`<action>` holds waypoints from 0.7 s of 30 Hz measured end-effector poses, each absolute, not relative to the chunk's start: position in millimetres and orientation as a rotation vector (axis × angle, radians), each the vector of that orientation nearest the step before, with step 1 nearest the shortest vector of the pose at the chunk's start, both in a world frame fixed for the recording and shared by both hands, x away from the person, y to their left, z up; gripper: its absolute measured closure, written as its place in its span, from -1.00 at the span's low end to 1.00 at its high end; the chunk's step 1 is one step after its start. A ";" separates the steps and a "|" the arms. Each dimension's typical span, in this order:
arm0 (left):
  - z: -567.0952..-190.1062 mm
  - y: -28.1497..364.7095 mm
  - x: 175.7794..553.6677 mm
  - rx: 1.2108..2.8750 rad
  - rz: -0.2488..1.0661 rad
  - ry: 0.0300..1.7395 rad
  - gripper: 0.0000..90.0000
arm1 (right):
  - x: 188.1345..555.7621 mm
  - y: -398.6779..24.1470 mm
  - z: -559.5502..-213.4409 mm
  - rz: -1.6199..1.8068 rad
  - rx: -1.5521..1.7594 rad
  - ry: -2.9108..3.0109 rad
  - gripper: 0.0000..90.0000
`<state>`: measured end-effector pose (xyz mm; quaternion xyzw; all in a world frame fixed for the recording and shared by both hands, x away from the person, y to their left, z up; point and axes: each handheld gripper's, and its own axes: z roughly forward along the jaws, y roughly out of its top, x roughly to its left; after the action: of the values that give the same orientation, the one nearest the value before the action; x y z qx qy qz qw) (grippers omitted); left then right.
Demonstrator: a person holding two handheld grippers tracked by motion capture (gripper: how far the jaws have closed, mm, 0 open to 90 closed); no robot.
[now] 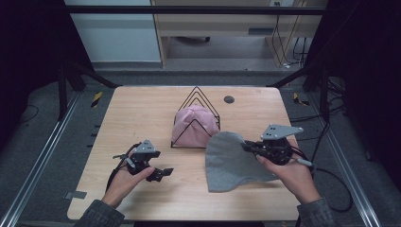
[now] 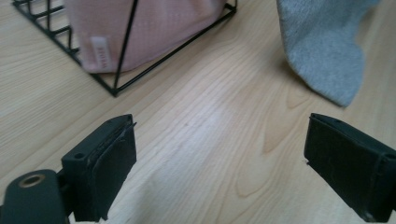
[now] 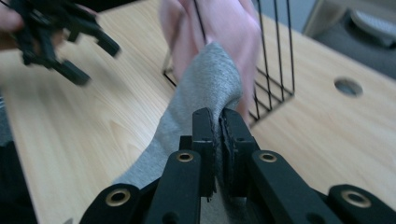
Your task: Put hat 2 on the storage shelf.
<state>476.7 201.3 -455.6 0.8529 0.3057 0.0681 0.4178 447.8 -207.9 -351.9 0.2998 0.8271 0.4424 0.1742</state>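
A grey cloth (image 1: pixel 231 161) lies on the wooden table (image 1: pixel 142 109), its right edge lifted by my right gripper (image 1: pixel 246 145), which is shut on the grey cloth (image 3: pixel 205 88). A pink cloth (image 1: pixel 191 125) sits inside a black wire rack (image 1: pixel 196 97) just behind it. In the right gripper view the pink cloth (image 3: pixel 219 28) and rack (image 3: pixel 275 70) stand right behind the grey fold. My left gripper (image 1: pixel 163 174) hovers open at the front left, its jaws wide apart over bare wood (image 2: pixel 219 140), with the pink cloth (image 2: pixel 140 28) and grey cloth (image 2: pixel 327 51) ahead.
A round hole (image 1: pixel 229 99) is in the table at the back right. Metal frame rails (image 1: pixel 42 156) run along both sides, and cables (image 1: pixel 340 189) trail off the right edge. A strip of tape (image 1: pixel 75 194) sits at the front left corner.
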 end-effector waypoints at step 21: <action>-451.6 186.0 468.3 2.125 0.083 0.631 -0.75 | 450.2 -126.1 -302.0 1.355 0.594 2.358 0.90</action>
<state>468.3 186.0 -451.6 0.8577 0.2547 0.0335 0.4453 450.2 -126.1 -302.0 0.2098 0.8336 0.4789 0.1783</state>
